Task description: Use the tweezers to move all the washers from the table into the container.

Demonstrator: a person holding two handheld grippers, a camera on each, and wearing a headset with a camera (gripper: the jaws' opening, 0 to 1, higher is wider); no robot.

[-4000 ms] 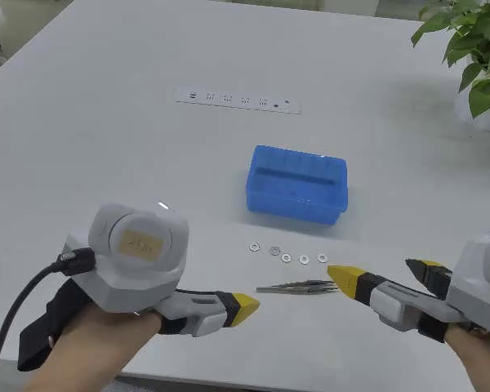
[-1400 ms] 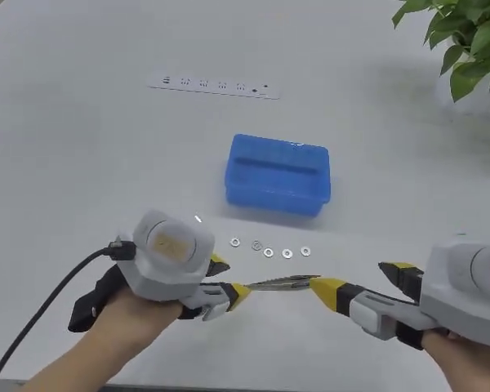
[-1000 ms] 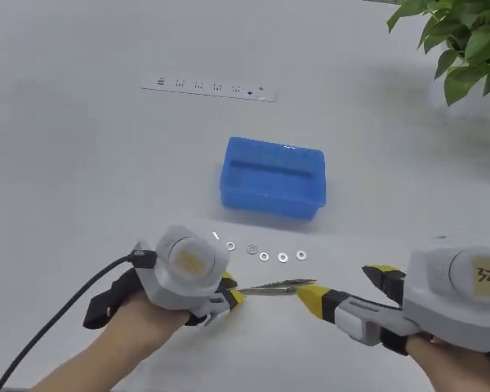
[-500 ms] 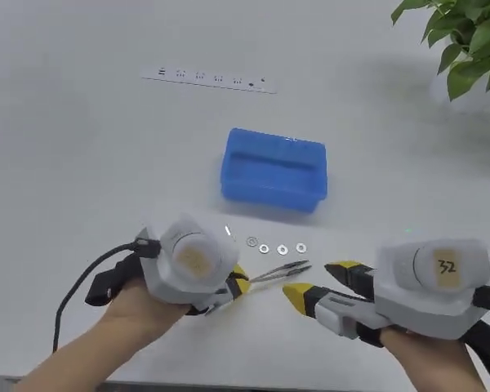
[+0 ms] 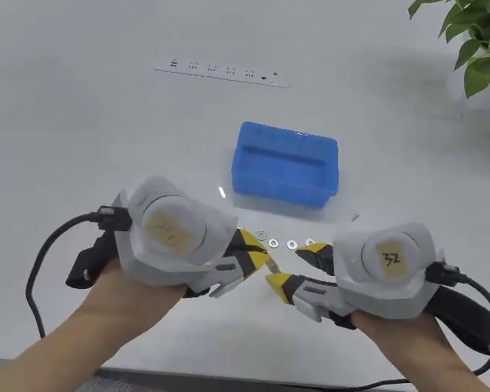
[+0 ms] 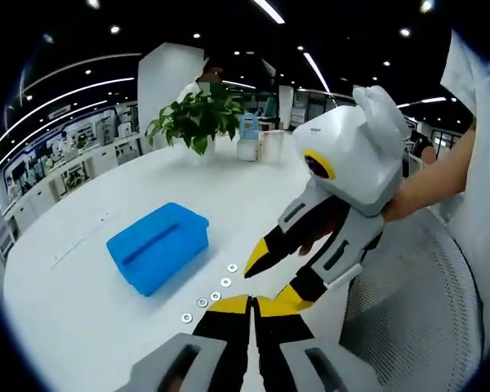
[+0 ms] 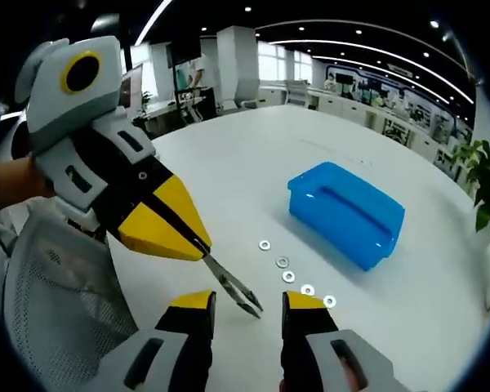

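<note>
In the head view the container point(image 5: 286, 163) sits about mid-frame on the worktop point(image 5: 82, 122). The power strip point(image 5: 220, 72) is further back, up toward the top left, and a plant point(image 5: 474, 41) pokes in at the upper right corner. The washers point(image 5: 291, 244) lie in a short row just below the container, near its front side but not touching it. The left hand-held gripper point(image 5: 256, 250) is at lower left and the right hand-held gripper point(image 5: 296, 269) at lower right, with their front ends close together right under the washer row. In the right gripper view the tweezers point(image 7: 229, 282) stick out of the left one's jaws, and their tip lands between the right one's two jaws, left of the washers.
</note>
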